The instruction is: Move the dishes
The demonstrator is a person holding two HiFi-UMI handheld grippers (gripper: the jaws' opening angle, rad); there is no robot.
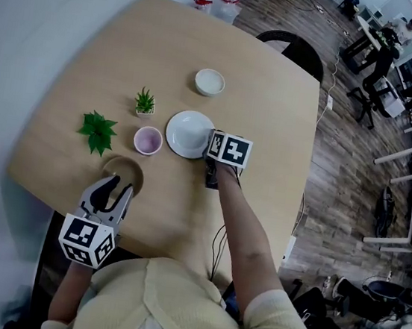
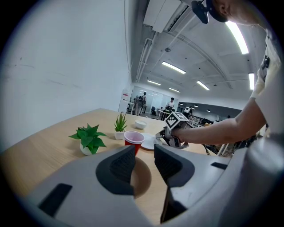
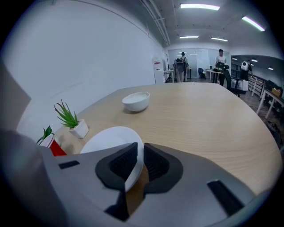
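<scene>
Right gripper point(image 3: 136, 160) clamping white plate point(image 3: 106, 138) at 3 o'clock rim; plate seeming stiff, slick, fragile. Left gripper point(image 2: 144, 163) jaws standing apart above wooden bowl point(image 1: 124, 170).

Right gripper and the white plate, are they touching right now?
Touching. In the right gripper view, the right gripper has its jaws closed on the rim of the white plate, with a pad against each face and no gap.

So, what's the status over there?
Right hand-held gripper shut on white plate rim. Left hand-held gripper open at brown bowl. Red cup close beside plate.
</scene>
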